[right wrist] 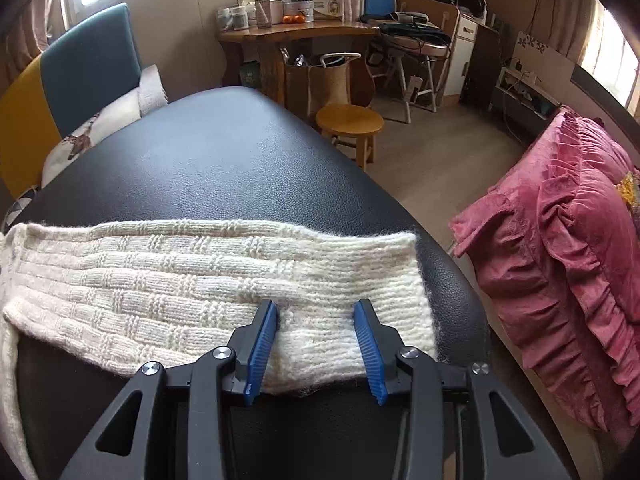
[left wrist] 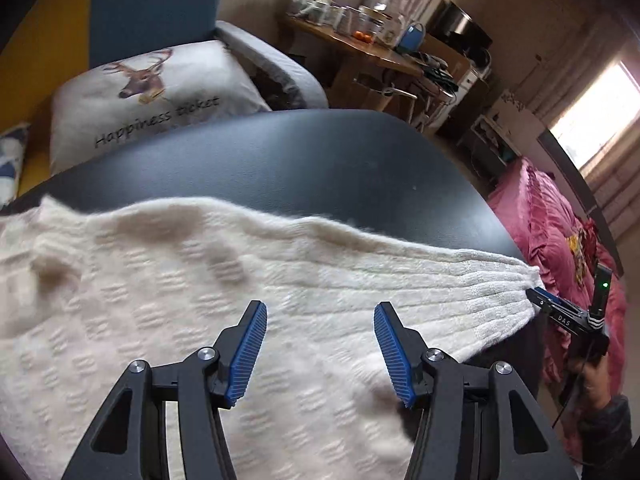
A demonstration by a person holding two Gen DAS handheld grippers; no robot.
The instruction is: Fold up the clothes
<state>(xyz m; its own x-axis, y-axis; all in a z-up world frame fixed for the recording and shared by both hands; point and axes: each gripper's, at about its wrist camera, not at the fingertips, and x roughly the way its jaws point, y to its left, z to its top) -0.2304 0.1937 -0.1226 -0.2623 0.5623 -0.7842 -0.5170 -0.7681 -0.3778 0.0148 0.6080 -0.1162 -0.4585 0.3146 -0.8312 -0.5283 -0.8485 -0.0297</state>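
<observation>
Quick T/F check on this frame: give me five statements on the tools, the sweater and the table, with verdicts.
1. The cream knitted sweater lies on a black leather-look table. True.
2. The left tool is shut on the sweater. False: it is open above the knit.
3. The right tool is open at the sleeve's cuff end. True.
4. The sleeve is folded over the body. False: it lies stretched out sideways.
5. The round wooden stool stands on the table. False: it stands on the floor beyond.

one sweater (right wrist: 208,276), two claws (left wrist: 320,344), one stool (right wrist: 349,120)
</observation>
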